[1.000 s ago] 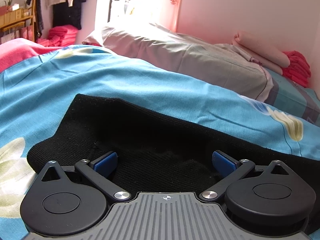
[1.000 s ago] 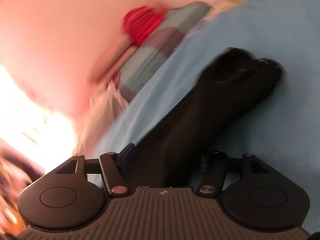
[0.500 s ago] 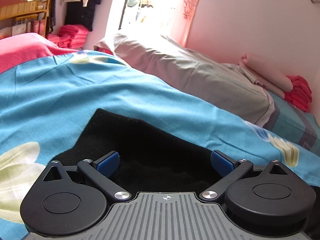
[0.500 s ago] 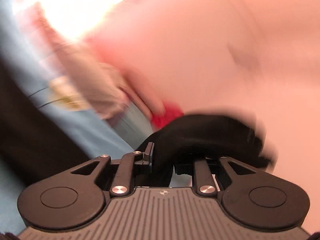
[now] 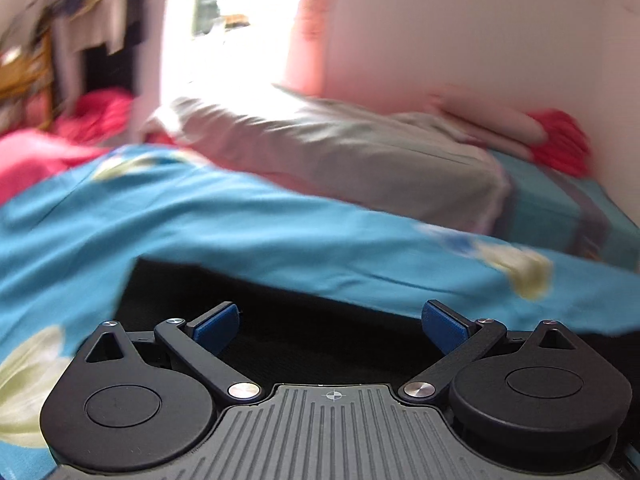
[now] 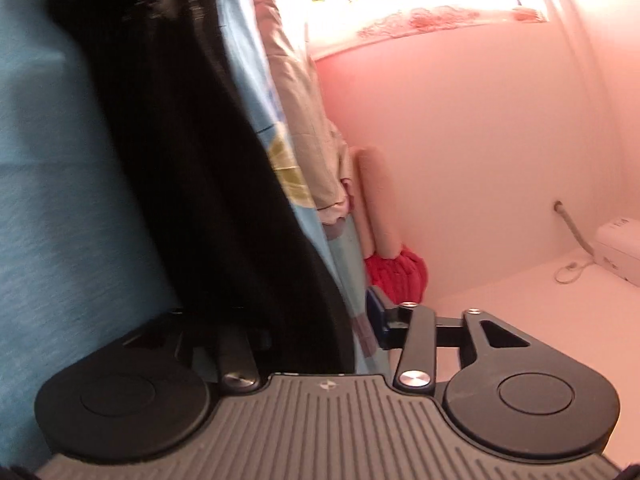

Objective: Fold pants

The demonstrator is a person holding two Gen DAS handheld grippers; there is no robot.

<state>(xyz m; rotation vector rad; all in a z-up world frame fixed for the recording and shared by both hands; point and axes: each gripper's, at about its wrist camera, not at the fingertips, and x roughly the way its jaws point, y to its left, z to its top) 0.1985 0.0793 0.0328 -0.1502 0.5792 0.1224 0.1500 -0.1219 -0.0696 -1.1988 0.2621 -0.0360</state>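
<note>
Black pants [image 5: 320, 300] lie on the blue flowered bedspread [image 5: 240, 224]. My left gripper [image 5: 330, 322] hovers over their near part, open, and its blue pads [image 5: 216, 322] hold nothing. The right wrist view is rolled on its side. There the black pants [image 6: 192, 168] run from the top left down between the fingers of my right gripper [image 6: 300, 316]. Its jaws are opening. The right blue pad [image 6: 374, 308] stands clear of the cloth, with a strip of bedspread showing in the gap. The other finger is hidden behind the black fabric.
A grey pillow [image 5: 340, 160] lies across the bed beyond the pants. A rolled pink cloth [image 6: 376, 204] and a red folded pile [image 5: 560, 144] sit by the pink wall. Pink bedding [image 5: 40, 156] is at the far left. A white box with a cord [image 6: 616, 248] hangs on the wall.
My left gripper has lifted and drawn back, still open, so less of the pants shows. My right gripper has rolled over, and its jaws have widened off the black cloth they clamped.
</note>
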